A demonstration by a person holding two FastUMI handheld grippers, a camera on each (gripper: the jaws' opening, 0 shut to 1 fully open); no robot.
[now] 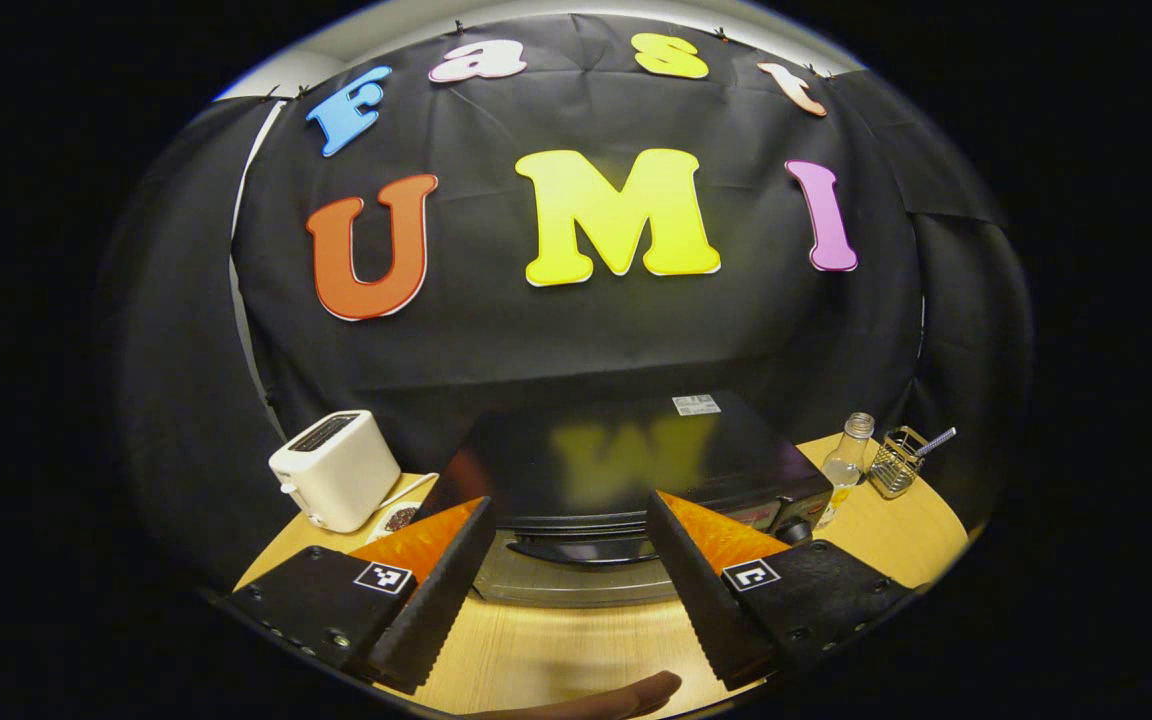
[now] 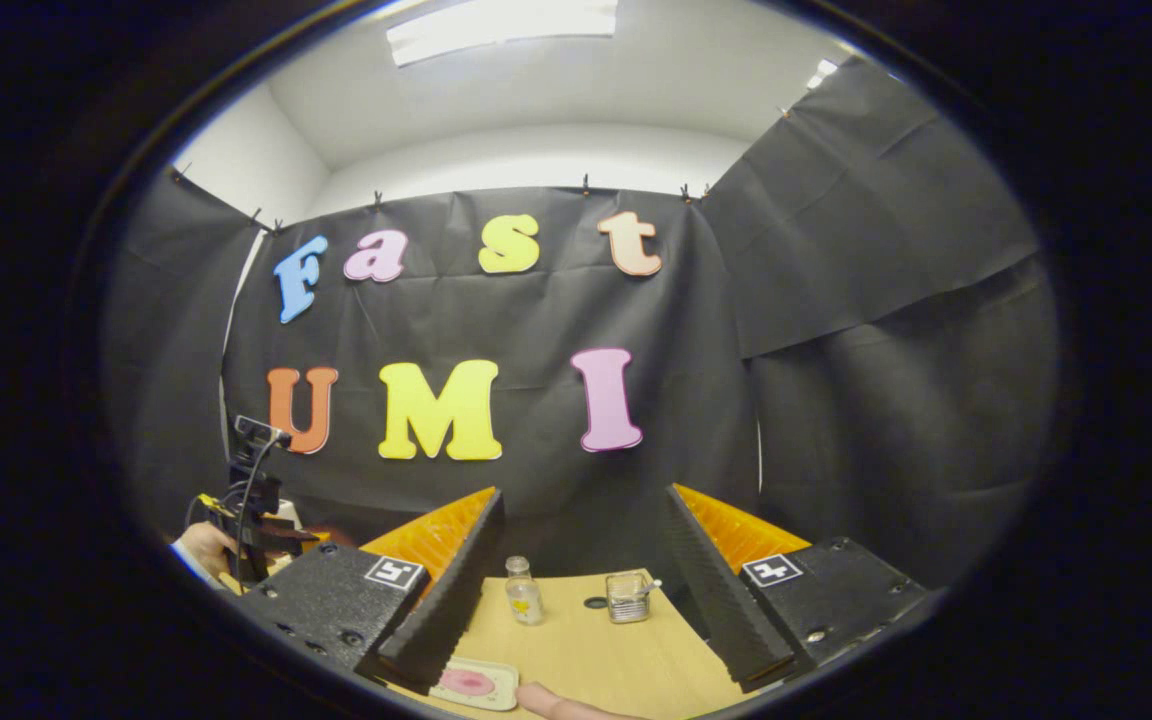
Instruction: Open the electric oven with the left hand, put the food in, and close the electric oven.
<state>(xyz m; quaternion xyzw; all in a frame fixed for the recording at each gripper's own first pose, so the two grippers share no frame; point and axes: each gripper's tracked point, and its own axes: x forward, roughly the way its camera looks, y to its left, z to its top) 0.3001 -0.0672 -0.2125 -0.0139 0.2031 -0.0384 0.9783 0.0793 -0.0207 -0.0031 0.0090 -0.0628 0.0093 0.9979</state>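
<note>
1. Black, glossy top of the electric oven (image 1: 626,450) sits dead centre in my left gripper view, low in the frame, on the light wood table (image 1: 556,640); door looks closed, its dark handle (image 1: 576,550) just past my fingertips.
2. My left gripper (image 1: 570,525) is spread wide, nothing between the fingers, oven front framed in the gap.
3. White toaster (image 1: 334,468) at lower left, beside the oven; a small round dish (image 1: 399,518) w/ something dark between them.
4. Clear glass bottle (image 1: 848,460) and wire basket (image 1: 898,460) w/ a utensil at lower right, near the oven's right side.
5. A fingertip (image 1: 636,695) pokes in at the bottom edge.
6. Right gripper view: my right gripper (image 2: 584,530) also wide apart, holding nothing.
7. Food: pink item on a pale square plate (image 2: 476,684), bottom centre, close under my lower-left finger – touching or not, can't tell.
8. Bottle (image 2: 523,590) and basket (image 2: 627,596) farther back on the table (image 2: 596,650).
9. Far lower left, a hand (image 2: 206,548) holds the other gripper's rig (image 2: 254,500).
</note>
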